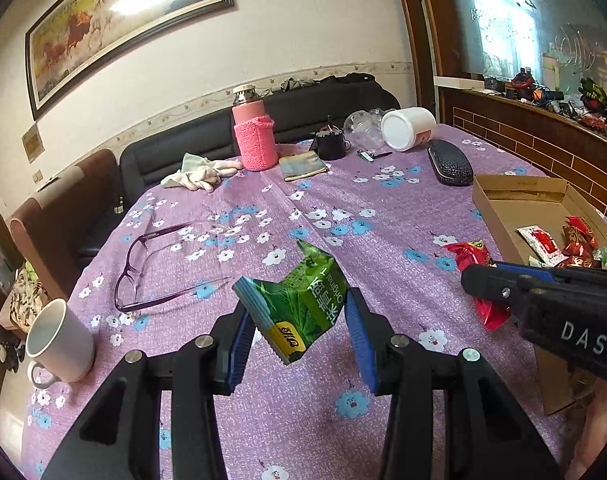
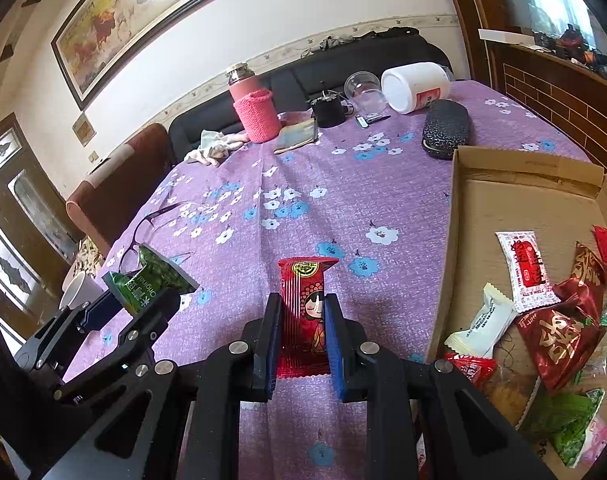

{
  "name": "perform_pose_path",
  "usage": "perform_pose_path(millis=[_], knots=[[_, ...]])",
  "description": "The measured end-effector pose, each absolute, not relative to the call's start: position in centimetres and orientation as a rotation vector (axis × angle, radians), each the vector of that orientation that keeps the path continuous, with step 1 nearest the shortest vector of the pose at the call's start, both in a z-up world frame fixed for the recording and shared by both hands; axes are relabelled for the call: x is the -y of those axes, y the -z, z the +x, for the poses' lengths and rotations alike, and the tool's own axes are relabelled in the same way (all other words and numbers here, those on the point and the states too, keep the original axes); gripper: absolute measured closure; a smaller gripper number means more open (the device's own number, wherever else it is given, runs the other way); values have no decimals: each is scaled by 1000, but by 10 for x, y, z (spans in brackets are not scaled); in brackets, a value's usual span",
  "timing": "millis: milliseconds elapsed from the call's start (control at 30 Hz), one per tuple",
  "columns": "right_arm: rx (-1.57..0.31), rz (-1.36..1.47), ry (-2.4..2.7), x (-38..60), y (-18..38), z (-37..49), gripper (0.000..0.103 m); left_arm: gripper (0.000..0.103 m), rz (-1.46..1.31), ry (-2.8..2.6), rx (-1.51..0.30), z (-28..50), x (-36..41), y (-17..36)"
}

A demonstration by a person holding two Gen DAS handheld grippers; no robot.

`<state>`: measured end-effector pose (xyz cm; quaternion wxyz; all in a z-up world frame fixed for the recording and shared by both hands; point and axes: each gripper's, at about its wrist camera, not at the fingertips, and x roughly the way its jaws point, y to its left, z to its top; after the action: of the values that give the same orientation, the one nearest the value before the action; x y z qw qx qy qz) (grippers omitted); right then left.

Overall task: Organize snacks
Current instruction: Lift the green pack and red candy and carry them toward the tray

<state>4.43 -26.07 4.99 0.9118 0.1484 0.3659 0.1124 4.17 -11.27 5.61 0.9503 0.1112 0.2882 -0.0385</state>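
Both views are taken from wrist cameras held low over the bench (image 1: pixel 343 200), looking forward and downward along the jaws toward the far wall. The left view is set further left; the right view sits beside the box (image 2: pixel 503 200). The bench, flask (image 1: pixel 252 136) and box are shared.

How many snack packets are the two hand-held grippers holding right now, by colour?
green packet: 1, in the left hand-held gripper
red packet: 1, in the right hand-held gripper
Total: 2
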Motion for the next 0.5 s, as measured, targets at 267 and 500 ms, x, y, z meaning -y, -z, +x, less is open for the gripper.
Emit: perform_pose_path(millis=[267, 500], knots=[[-745, 318, -222, 266, -52, 44, 81, 60, 242, 76, -568, 39, 115, -57], [-737, 337, -210, 274, -55, 44, 81, 60, 256, 71, -549, 36, 118, -58]])
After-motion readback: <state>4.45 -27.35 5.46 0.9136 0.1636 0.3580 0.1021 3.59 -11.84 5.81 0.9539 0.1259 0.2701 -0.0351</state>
